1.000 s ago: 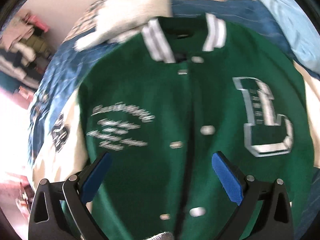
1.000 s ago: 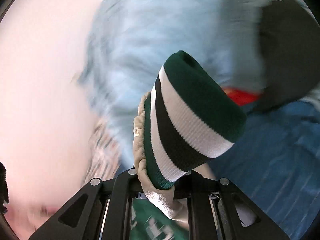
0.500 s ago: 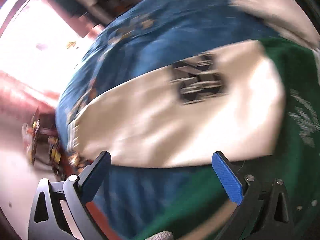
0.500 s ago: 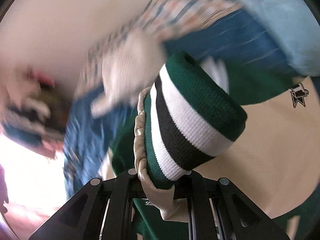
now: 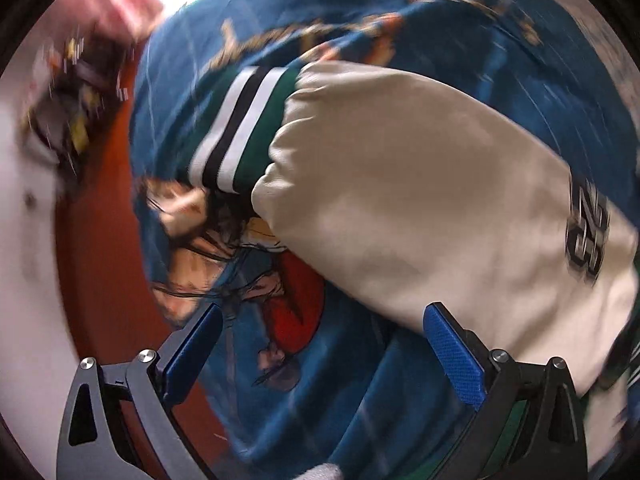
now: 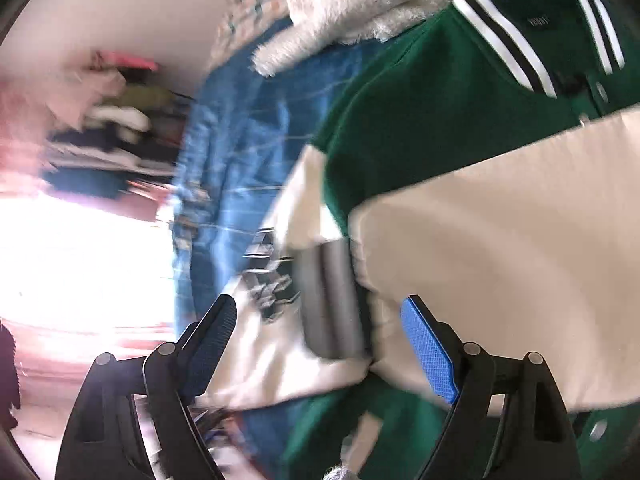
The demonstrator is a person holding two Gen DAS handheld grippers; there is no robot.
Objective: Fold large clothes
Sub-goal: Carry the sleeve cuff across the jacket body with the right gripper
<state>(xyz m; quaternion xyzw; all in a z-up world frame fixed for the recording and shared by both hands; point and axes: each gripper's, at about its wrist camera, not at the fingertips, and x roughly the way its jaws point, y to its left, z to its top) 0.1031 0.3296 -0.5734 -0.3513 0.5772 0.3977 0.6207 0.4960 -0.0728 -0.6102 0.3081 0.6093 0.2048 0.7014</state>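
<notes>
A: Quick, tongs state?

B: My left tongs (image 5: 320, 344) are spread wide, nothing between the blue pads (image 5: 454, 360). My right tongs (image 6: 318, 344) are spread too, and empty. A blurred striped cuff (image 6: 332, 300) sits in the gap between them, but neither pad touches it as far as I can tell.

A: Where's the garment?

B: The green jacket (image 6: 408, 132) lies front-up on the bed, over a blue printed blanket (image 5: 360, 400). In the right view its striped collar (image 6: 504, 52) points toward a white fluffy throw (image 6: 352, 8). One cream sleeve (image 6: 500, 248) lies folded across the chest.

A: And the other sleeve?

B: The left view shows it: the outstretched cream sleeve (image 5: 420, 200) lies flat on the blanket, away from the body. Its own cuff (image 5: 240, 124) is near the bed edge, and a number patch (image 5: 588, 236) sits close to the shoulder.

A: Why are the left tongs aimed there?

B: My guess is that sleeve is next. One is laid in, so this one needs bringing over to match. Staying spread lets the pads straddle the fabric.

A: Risks?

B: The cuff is thick and well apart from the tongs. Both views are motion-blurred, so the exact contact is unclear. The sleeve fabric looks slick, so it could slip off the chest.
</notes>
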